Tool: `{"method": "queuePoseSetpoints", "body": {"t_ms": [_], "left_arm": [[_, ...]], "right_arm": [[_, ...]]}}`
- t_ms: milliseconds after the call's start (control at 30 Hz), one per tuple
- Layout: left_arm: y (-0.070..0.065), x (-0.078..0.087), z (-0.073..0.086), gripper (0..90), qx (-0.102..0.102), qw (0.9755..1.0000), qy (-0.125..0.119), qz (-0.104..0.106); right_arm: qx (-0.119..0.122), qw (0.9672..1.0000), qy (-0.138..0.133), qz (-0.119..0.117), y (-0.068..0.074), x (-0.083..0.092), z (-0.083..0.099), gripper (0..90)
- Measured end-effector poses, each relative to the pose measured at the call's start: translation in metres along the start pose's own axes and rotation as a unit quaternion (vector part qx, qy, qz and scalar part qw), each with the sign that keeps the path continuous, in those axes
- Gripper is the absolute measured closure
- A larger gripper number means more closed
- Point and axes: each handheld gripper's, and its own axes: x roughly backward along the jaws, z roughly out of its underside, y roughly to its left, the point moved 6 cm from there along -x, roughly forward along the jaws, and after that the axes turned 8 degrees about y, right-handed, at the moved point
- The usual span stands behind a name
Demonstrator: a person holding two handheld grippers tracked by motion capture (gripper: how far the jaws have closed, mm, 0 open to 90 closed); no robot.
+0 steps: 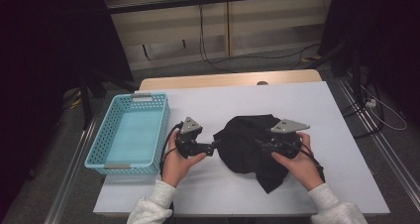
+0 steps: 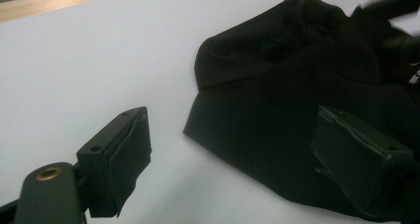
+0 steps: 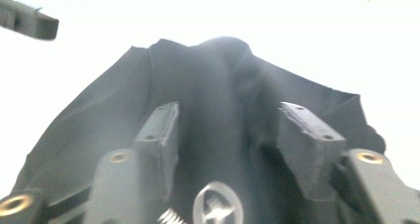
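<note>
- The black cloth [image 1: 250,147] lies crumpled on the white table [image 1: 327,120], a little right of centre on the near half, with one flap trailing toward the person.
- The left tool [image 1: 214,145] sits at the cloth's left edge, held in the left hand [image 1: 179,159] and pointing right toward the cloth.
- In the left gripper view the left tool [image 2: 233,149] has its jaws wide apart: one pad over bare table, the other over the cloth [image 2: 297,95], and neither presses on the fabric.
- The right tool [image 1: 261,143] rests over the cloth's right part, held in the right hand [image 1: 297,164] and pointing left.
- In the right gripper view the right tool [image 3: 225,135] has its jaws about half apart; a raised fold of the cloth [image 3: 208,75] runs up between them, and the pads stand clear of it on both sides.
- The two tools face each other across the cloth, apart from one another.
- A light blue basket [image 1: 111,130] stands at the table's left edge, well apart from the cloth and just left of the left hand.
</note>
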Motion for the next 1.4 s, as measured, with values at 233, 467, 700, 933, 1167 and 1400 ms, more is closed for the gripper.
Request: {"method": "queuePoseSetpoints", "body": {"t_ms": [233, 467, 700, 933, 1167, 1400], "left_arm": [[0.001, 0.002, -0.001, 15.0, -0.002, 1.0, -0.001, -0.003], [0.002, 0.002, 0.001, 14.8, 0.001, 1.0, 0.001, -0.002], [0.002, 0.0, 0.002, 14.8, -0.001, 1.0, 0.004, -0.002], [0.0, 0.002, -0.001, 14.7, 0.001, 1.0, -0.004, 0.0], [-0.007, -0.004, 0.0, 14.2, -0.006, 0.9999, 0.004, 0.008], [-0.013, -0.011, 0.004, 14.0, -0.002, 0.9998, 0.014, 0.015]], "right_arm": [[-0.001, 0.9998, -0.019, -0.01, -0.012, -0.006, -0.015, 38.4], [0.019, 0.9995, 0.008, -0.022, -0.001, -0.024, -0.018, 40.6], [0.045, 0.9967, 0.052, -0.042, 0.004, -0.036, -0.009, 82.6], [-0.016, 0.9997, -0.011, -0.017, -0.029, -0.008, -0.019, 87.0], [-0.054, 0.998, 0.004, 0.032, -0.064, 0.001, 0.004, 86.9], [-0.04, 0.9969, 0.043, 0.051, -0.067, -0.004, 0.022, 86.5]]}}
